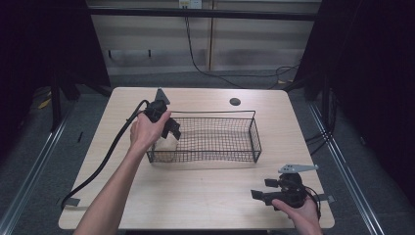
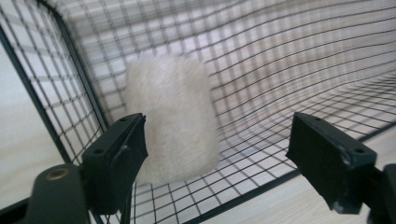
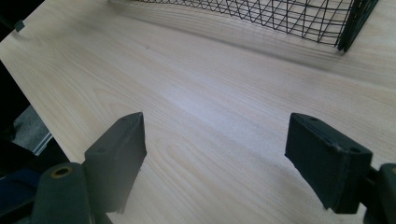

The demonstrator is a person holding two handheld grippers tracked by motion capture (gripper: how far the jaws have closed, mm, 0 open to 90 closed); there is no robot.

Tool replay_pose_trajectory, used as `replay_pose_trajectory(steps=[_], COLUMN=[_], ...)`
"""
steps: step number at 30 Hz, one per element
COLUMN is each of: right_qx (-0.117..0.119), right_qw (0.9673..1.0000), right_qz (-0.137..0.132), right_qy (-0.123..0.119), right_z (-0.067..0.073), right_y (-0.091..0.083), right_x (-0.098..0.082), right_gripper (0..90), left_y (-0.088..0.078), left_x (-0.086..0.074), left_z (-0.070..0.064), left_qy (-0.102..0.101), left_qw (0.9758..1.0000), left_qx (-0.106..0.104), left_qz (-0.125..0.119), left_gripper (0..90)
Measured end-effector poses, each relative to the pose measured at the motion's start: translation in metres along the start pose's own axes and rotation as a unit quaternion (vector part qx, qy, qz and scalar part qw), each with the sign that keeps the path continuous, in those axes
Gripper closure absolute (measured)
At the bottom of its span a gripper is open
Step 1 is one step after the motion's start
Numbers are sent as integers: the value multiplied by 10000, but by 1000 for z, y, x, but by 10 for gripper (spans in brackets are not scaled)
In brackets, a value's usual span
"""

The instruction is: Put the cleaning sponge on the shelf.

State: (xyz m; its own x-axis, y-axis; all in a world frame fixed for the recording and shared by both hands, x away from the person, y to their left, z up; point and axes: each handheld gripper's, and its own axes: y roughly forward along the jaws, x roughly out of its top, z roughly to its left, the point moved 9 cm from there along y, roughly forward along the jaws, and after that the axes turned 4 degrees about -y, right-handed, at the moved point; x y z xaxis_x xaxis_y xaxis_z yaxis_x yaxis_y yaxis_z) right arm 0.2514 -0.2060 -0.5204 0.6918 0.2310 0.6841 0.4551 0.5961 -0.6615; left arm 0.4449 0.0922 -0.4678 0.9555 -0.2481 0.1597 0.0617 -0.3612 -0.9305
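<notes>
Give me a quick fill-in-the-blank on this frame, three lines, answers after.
1. The white fluffy pad lies inside the wire ____.
2. The left gripper has its jaws ____, with nothing pressed between them.
3. The right gripper hovers over the bare wooden ____.
Missing words: basket; open; table

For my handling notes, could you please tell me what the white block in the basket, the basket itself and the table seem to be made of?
White block: likely plush or faux fur; fuzzy, matte nap. Basket: probably metal wire with a black coating; thin, rigid grid. Table: pale wood or wood-look laminate; visible grain, smooth low sheen.
</notes>
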Motion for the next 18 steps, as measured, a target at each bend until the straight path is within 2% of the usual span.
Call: replay_pose_trajectory(steps=[1, 4, 5, 7, 9, 10, 11, 14, 15, 16, 18], right_qx=[0, -9, -10, -1, 3, -12, -14, -13, -8, -8, -22], right_qw=[10000, 10000, 10000, 10000, 10000, 10000, 10000, 10000, 10000, 10000, 10000], right_qz=[0, -6, -9, -2, -9, -8, -13, -9, -24, -24, -11], right_qy=[0, 2, 3, -2, 2, 10, 20, 14, -8, -8, 11], right_z=[0, -1, -1, 0, 0, -1, -2, -1, -1, -1, -1], right_y=[0, 0, 0, 0, -1, -1, -1, -1, 0, 0, -1], right_x=[0, 0, 0, 0, 0, 0, 0, 0, 0, 0, 0], right_gripper=[201, 201, 201, 201, 201, 201, 201, 201, 201, 201, 201], left_y=[0, -7, -9, -13, -17, -23, -25, -30, -36, -36, -43], left_x=[0, -3, -3, -4, -6, -8, -10, -12, -13, -13, -17], left_z=[0, -5, -5, -3, -3, -6, -8, -5, 1, 1, 2], left_qy=[0, 288, 261, 384, 514, 650, 647, 717, 802, 802, 919], left_qw=[10000, 9993, 9993, 9991, 9983, 9962, 9952, 9942, 9939, 9939, 9918], left_qx=[0, -236, -244, -165, -218, -501, -678, -743, -620, -620, -737], left_qz=[0, 10, -69, -109, -172, -282, -280, -301, -422, -422, -501], left_gripper=[164, 169, 168, 168, 169, 170, 170, 181, 191, 193, 194])
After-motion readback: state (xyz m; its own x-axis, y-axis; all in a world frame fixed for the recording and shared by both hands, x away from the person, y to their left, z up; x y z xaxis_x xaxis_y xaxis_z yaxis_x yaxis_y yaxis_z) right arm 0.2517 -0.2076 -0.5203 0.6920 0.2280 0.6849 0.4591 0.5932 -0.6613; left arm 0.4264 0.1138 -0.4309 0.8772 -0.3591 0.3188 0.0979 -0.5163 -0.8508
